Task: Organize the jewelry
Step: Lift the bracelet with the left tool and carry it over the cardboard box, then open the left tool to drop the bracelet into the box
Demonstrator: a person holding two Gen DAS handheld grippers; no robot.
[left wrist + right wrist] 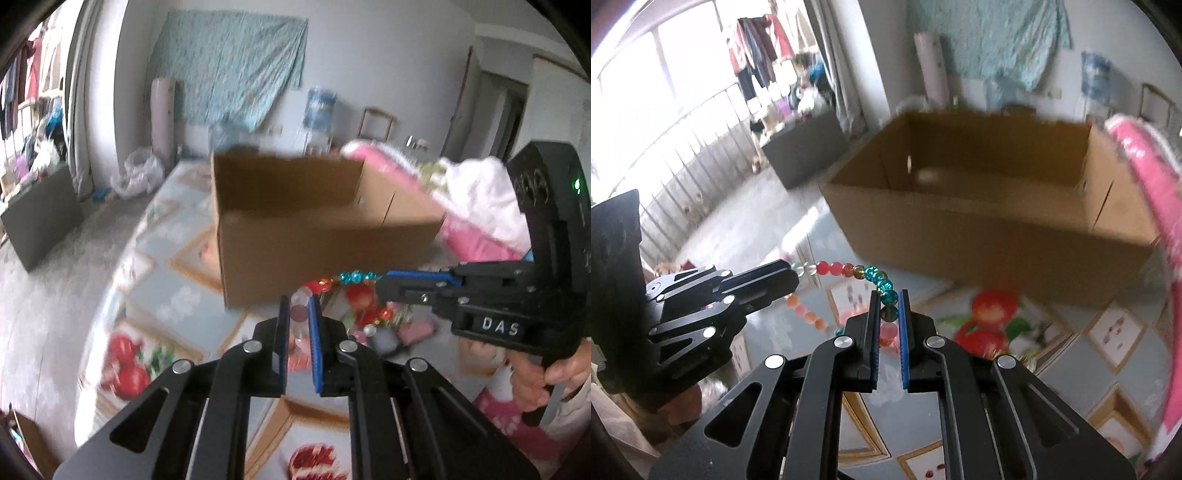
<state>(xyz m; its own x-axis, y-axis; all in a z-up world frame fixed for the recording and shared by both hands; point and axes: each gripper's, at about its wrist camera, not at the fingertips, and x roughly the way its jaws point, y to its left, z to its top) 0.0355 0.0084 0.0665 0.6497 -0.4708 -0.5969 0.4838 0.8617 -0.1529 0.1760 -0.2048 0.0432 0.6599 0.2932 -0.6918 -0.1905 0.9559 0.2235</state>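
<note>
While both grippers hold it above the table [1071,350], the bead string [849,271] spans between them. Right gripper [889,295]: jaws clamped on teal beads at the string's 3 o'clock end. Left gripper [792,275], at 9 o'clock: jaws pinched on clear beads. Box [979,236] sits at 12 o'clock, open-topped, behind the string.

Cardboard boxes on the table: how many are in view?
1. The open cardboard box sits on the patterned tablecloth beyond both grippers, with the beaded bracelet held in front of it. Others may be hidden.
</note>
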